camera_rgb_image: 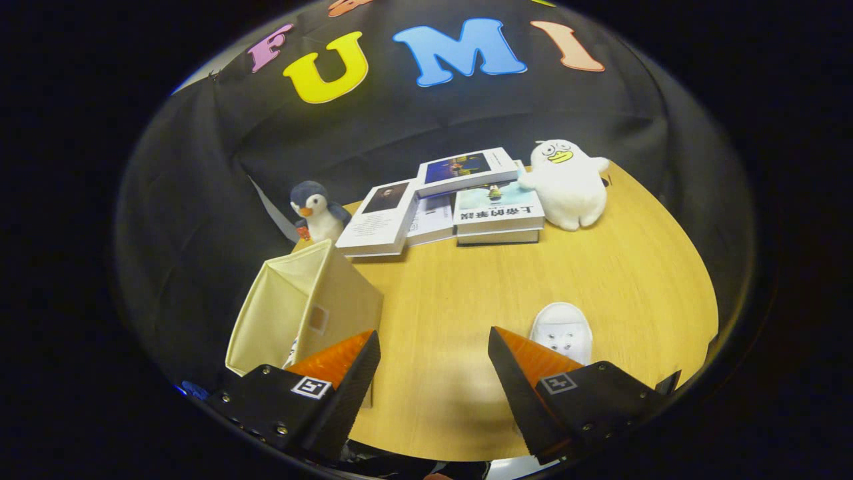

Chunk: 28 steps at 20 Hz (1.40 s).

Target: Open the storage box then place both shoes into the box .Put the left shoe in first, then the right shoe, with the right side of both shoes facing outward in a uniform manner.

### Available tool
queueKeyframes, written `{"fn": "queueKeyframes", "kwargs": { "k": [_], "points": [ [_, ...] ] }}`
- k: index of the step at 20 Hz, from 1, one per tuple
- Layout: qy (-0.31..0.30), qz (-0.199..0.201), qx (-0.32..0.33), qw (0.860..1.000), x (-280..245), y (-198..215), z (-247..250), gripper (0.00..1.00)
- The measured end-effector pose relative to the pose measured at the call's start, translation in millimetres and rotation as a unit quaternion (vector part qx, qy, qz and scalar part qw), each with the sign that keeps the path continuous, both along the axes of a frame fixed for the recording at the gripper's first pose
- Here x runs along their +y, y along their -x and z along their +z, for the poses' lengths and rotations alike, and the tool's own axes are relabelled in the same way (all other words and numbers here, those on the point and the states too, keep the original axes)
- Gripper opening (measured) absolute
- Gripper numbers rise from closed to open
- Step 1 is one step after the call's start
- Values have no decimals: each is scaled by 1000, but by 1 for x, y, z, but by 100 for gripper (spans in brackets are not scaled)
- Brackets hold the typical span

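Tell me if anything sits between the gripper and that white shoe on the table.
Nothing visible does. The hand-held gripper is open over bare table, and the shoe lies just beyond its right finger. The box is off behind the left finger; the books and plush toys sit far back.

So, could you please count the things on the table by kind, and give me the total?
Plush toys: 2, a penguin and a white duck
Books: 4, in a loose pile
Storage box: 1, cream fabric
Shoe: 1, white
Total: 8
The gripper is open, holding nothing.
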<state>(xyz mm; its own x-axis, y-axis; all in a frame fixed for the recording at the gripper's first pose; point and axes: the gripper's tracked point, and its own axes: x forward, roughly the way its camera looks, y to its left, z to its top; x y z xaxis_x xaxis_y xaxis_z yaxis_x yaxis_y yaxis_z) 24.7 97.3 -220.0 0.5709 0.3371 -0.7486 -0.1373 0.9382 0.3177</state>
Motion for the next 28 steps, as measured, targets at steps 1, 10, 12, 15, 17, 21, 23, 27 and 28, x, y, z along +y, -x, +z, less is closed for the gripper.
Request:
{"fn": "queueKeyframes", "kwargs": {
  "k": [1, 10, 12, 15, 17, 21, 23, 27, 28],
  "points": [
    [4, -8, 3, 1000, -12, -2, -5, 98],
    [60, -42, 39, 997, -92, 6, -59, 98],
    [65, -48, 48, 996, -103, 11, -67, 98],
    [69, -59, 60, 994, -117, 17, -79, 98],
    [78, -67, 68, 992, -127, 20, -86, 98],
    [114, -74, 88, 987, -146, 29, -106, 97],
    [121, -70, 102, 985, -146, 35, -118, 96],
    [120, -59, 122, 984, -139, 43, -138, 94],
    [115, -58, 124, 984, -135, 43, -138, 92]
  ]
}}
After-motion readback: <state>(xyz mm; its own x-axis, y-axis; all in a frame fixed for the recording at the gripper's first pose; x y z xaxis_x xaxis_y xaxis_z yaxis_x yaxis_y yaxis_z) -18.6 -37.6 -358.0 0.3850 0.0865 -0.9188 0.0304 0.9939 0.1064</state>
